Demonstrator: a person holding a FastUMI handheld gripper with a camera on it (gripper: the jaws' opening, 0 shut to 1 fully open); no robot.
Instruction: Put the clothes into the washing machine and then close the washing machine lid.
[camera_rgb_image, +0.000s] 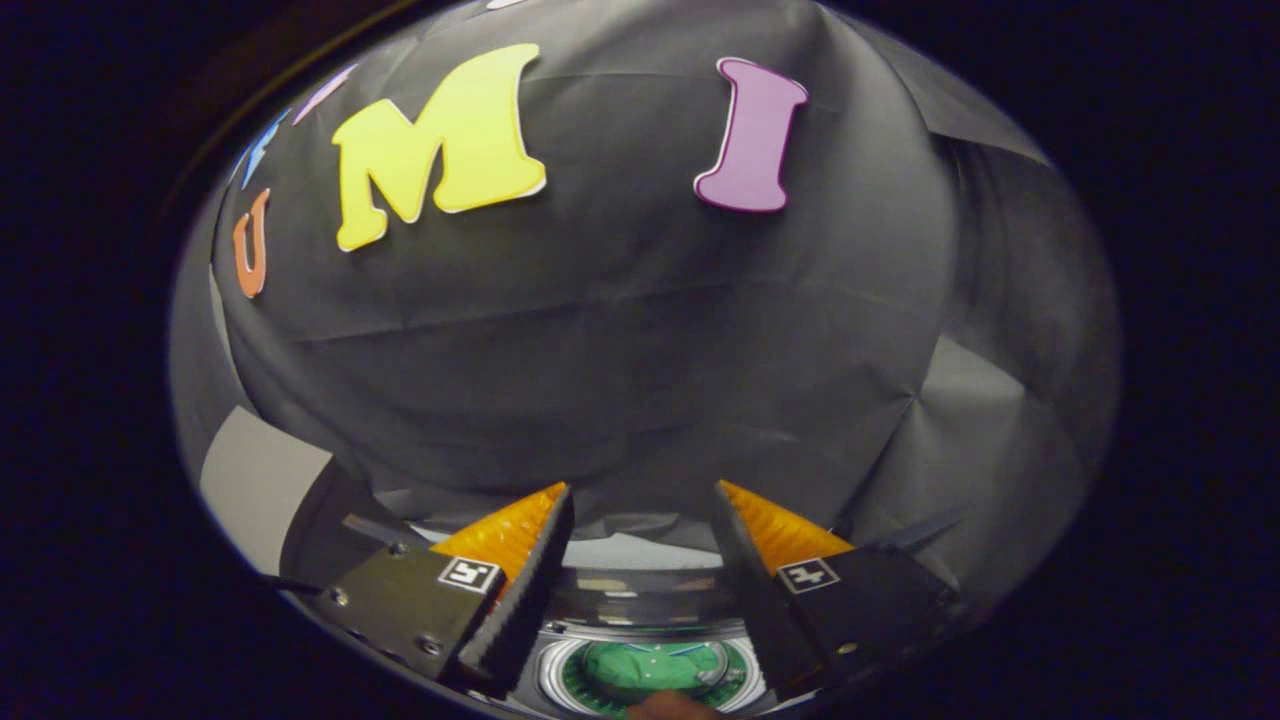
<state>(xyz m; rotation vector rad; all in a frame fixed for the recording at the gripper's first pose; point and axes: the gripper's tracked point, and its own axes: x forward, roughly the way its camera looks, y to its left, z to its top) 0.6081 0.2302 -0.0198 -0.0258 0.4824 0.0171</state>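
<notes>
The gripper (640, 500) is held above the washing machine (640, 600), with its two fingers spread wide apart and nothing caught between them. Beyond the fingertips, the dark cloth of the booth wall (640, 340) is seen, creased in several places. Between the fingers and below them, the round drum opening (560, 672) of the machine is seen from above, and a green garment (655, 665) is lying inside it. At the near rim of the drum a small brownish shape (668, 708) is glimpsed, possibly part of a hand, though too little is shown to be sure. A pale panel (255, 490) is visible beside the machine, beyond the left finger.
</notes>
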